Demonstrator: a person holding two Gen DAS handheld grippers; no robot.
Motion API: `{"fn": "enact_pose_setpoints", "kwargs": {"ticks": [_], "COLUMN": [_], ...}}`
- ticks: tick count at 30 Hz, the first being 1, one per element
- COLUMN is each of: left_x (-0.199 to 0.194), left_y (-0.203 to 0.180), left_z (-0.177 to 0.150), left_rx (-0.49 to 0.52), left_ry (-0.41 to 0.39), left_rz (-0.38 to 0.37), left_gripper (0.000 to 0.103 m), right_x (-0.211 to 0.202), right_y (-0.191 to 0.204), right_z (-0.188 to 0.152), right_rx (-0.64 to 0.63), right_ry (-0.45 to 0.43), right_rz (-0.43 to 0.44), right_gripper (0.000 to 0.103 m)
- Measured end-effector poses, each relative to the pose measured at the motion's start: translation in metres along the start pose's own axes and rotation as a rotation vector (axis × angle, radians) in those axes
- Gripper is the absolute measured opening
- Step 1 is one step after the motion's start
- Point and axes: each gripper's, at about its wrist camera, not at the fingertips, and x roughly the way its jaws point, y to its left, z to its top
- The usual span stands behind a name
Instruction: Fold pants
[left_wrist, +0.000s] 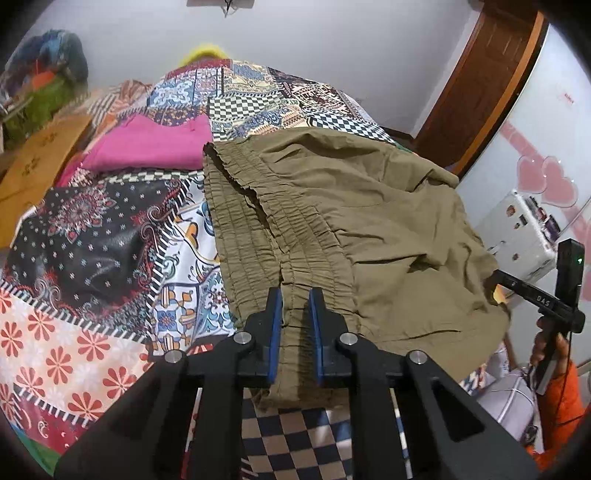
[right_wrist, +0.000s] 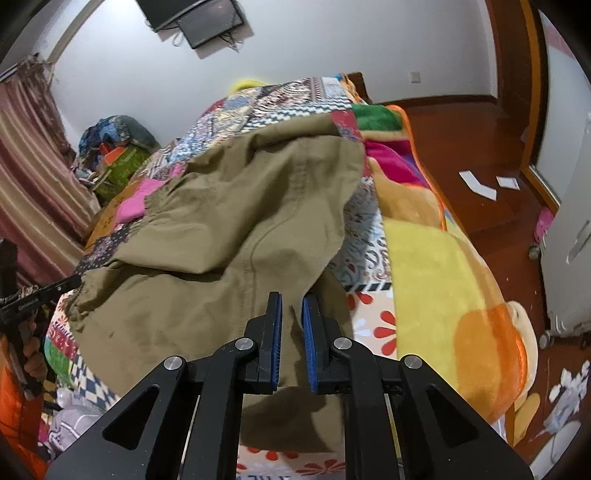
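Pants: the olive pants (left_wrist: 332, 221) lie spread on the bed (left_wrist: 92, 258), over its patchwork cover; the gathered elastic waistband (left_wrist: 251, 221) runs along their left side in the left wrist view, the rest rumpled toward the right.
Left claw: the left claw (left_wrist: 295, 302) is clamped on the near end of the waistband, cloth pinched between its blue pads (left_wrist: 274, 332).
Right claw: the right claw (right_wrist: 291, 306) grips a near edge of the pants (right_wrist: 221, 240), fabric bunched between its fingers and draping below them.
Far left on the bed: a folded pink garment (left_wrist: 155, 144) lies just beyond the waistband.
Right side of the bed: a yellow and orange blanket (right_wrist: 443, 277) hangs beside the pants.
Floor: white paper scraps (right_wrist: 480, 184) on the wooden floor (right_wrist: 461, 140), well apart from the bed.
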Motion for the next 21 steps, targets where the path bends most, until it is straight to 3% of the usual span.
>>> {"fn": "enact_pose_setpoints", "kwargs": {"ticks": [4,8,12,15,17,21], "left_x": [0.012,0.021,0.027,0.026,0.023,0.02], "left_y": [0.004,0.008,0.011,0.019,0.023,0.022], "left_z": [-0.004,-0.005,-0.003,0.0,0.004,0.01], "left_rx": [-0.008,0.005,0.019,0.0,-0.02,-0.034], "left_ry": [0.062,0.097,0.116,0.129,0.119,0.1], "left_rz": [0.012,0.019,0.029,-0.005,-0.038,-0.096], "left_gripper": [0.015,0.03,0.042,0.046,0.058,0.066], "right_x": [0.007,0.012,0.015,0.015,0.014,0.014], "right_y": [0.002,-0.004,-0.012,-0.016,-0.019,-0.018], "right_z": [-0.003,-0.009,-0.017,-0.023,-0.025,-0.025], "right_rx": [-0.023,-0.002,0.023,0.036,0.045,0.05], "right_ry": [0.032,0.071,0.099,0.119,0.12,0.118], "right_rz": [-0.028,-0.018,-0.009,-0.005,0.004,0.012], "right_gripper": [0.014,0.017,0.028,0.031,0.031,0.034]}}
